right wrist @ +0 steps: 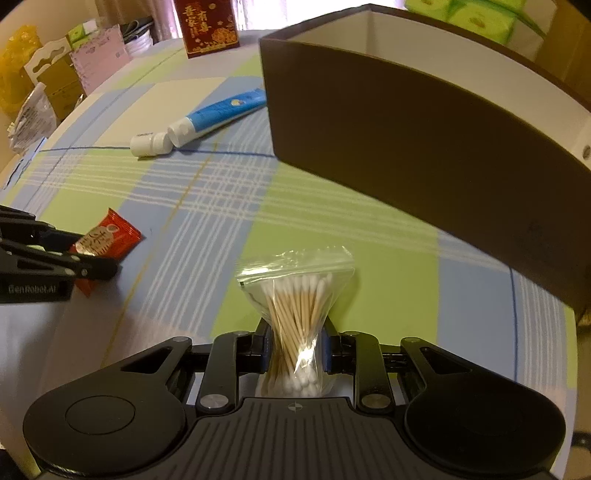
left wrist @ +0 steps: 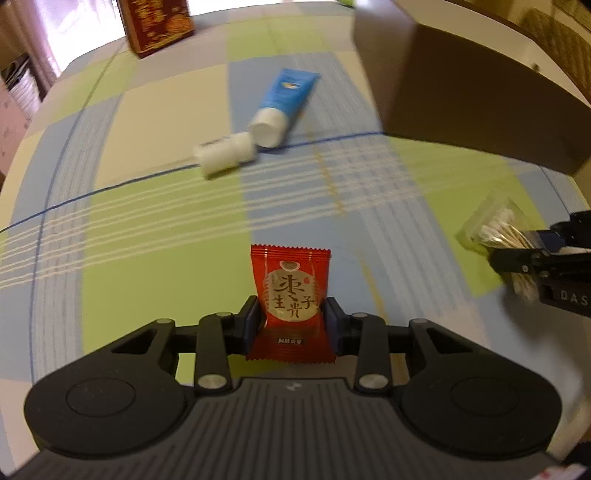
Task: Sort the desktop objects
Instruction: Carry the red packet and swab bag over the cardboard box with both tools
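With the left gripper [left wrist: 291, 317] pinching the red packet [left wrist: 290, 295] and the right gripper [right wrist: 295, 341] squeezing the swab bag [right wrist: 295, 302], carry both clear over the brown box [right wrist: 424, 147] rim before letting go.

- The tube [right wrist: 218, 112] lies on the table [right wrist: 192, 206] toward its far edge, cap end touching the small bottle [right wrist: 150, 143] lying at its left; both sit just left of the box [right wrist: 424, 147]
- The box stands on the right part of the table, open at the top; a tin [right wrist: 208, 26] stands at the far edge, behind the tube
- The sachet [left wrist: 291, 302] sits in the left gripper [left wrist: 291, 321], above the table's near left part
- The bag of cotton swabs [right wrist: 297, 317] sits in the right gripper [right wrist: 295, 347], right of the sachet (before the box's near wall)
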`<action>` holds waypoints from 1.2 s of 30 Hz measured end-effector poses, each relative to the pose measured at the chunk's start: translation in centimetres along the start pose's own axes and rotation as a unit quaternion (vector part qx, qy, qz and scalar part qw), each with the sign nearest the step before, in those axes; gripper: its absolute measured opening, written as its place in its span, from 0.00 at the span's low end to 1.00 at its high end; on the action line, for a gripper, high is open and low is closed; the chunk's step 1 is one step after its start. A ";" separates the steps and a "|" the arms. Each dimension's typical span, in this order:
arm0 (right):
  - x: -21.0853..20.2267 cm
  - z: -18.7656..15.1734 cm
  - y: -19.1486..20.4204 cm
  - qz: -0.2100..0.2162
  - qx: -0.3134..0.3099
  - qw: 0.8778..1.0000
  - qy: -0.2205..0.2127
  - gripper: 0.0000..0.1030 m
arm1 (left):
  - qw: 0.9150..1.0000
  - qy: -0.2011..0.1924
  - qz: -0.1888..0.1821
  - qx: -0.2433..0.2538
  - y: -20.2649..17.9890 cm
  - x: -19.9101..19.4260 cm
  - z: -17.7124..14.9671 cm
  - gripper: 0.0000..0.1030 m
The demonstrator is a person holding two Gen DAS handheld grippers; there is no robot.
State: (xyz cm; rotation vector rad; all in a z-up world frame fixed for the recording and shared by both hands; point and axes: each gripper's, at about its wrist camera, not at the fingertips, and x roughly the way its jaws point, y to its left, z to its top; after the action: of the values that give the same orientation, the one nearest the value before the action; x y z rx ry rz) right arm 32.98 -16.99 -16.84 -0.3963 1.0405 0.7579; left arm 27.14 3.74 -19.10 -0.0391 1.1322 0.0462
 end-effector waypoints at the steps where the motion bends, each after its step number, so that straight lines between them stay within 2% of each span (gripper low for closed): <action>1: -0.3 -0.3 -0.3 0.000 0.003 1.000 0.002 0.21 | 1.000 0.001 -0.004 0.005 -0.5 -0.1 -0.1 0.30; 7: -2.5 -1.3 -2.7 0.010 0.039 0.999 -0.001 0.21 | 0.999 0.008 -0.043 0.030 -4.1 -1.0 -0.4 0.28; 11: -4.1 -2.4 -4.9 0.019 0.077 0.997 -0.005 0.21 | 0.997 -0.011 -0.065 0.042 -6.2 -2.6 0.5 0.28; 20: -8.3 -3.5 -9.0 0.026 0.120 0.992 -0.035 0.21 | 0.992 -0.057 -0.101 0.052 -9.7 -6.0 3.2 0.28; 29: -12.9 -1.2 -12.5 0.027 0.138 0.985 -0.099 0.21 | 0.984 -0.108 -0.133 0.054 -12.0 -9.6 6.7 0.28; 36: -15.1 2.0 -15.4 0.019 0.132 0.980 -0.147 0.21 | 0.979 -0.138 -0.142 0.053 -13.4 -10.4 10.8 0.28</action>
State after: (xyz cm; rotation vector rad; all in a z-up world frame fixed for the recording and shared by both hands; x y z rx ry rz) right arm 41.07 -31.93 -3.34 -0.0328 0.8568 0.6781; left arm 33.21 -9.18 -5.02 -0.0965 0.8411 -0.2572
